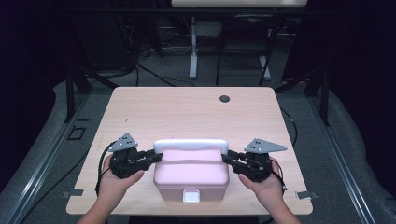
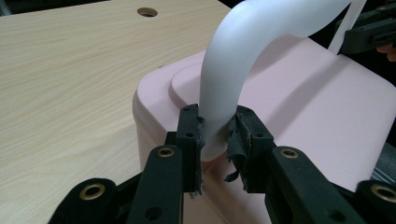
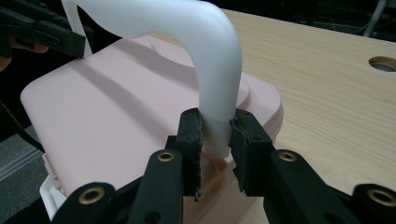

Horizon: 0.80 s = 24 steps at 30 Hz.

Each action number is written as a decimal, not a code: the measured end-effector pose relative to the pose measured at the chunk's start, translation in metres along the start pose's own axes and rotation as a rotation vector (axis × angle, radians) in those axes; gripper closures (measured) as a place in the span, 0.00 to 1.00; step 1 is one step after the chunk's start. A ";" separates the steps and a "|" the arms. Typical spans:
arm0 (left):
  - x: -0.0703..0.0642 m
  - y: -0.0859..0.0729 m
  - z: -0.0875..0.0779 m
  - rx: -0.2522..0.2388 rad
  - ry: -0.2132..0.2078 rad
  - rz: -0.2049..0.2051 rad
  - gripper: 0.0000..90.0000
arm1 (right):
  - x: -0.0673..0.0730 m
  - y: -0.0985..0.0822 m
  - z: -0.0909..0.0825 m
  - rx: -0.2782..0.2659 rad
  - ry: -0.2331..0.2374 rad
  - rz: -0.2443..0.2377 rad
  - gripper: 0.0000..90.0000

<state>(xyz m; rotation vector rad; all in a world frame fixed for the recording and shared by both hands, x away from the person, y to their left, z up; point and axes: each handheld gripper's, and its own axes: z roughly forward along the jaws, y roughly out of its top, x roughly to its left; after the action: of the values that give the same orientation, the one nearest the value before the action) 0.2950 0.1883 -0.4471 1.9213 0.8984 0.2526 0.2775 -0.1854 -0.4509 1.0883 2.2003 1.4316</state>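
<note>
Left tool (image 2: 215, 135) and right tool (image 3: 215, 135) each clamp one end of the white handle (image 1: 191, 145) of the pink box (image 1: 191, 175), which sits at the near middle of the counter (image 1: 187, 112). Its hinge points are hidden behind the pads, and the white latch (image 1: 191, 196) shows at its front.
</note>
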 end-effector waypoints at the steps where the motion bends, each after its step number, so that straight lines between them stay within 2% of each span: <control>1: 0.000 0.001 -0.001 -0.001 -0.002 0.000 0.82 | 0.000 0.000 0.000 -0.003 0.001 0.004 0.82; 4: 0.000 0.003 -0.002 -0.003 -0.007 -0.013 0.82 | 0.000 0.002 0.000 -0.010 0.005 0.008 0.82; 6: 0.001 0.004 -0.002 -0.005 -0.008 -0.005 0.82 | 0.000 0.003 -0.001 -0.012 0.005 0.009 0.82; 16: 0.003 0.007 -0.003 -0.014 -0.010 -0.019 0.81 | -0.001 0.008 -0.002 -0.013 0.012 0.025 0.82; 24: 0.002 0.007 -0.004 -0.015 -0.020 -0.032 0.77 | -0.002 0.009 -0.002 -0.013 0.014 0.034 0.82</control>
<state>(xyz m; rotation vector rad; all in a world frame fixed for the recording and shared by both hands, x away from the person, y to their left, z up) 0.2978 0.1908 -0.4392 1.8908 0.9101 0.2201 0.2817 -0.1861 -0.4424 1.1194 2.1898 1.4698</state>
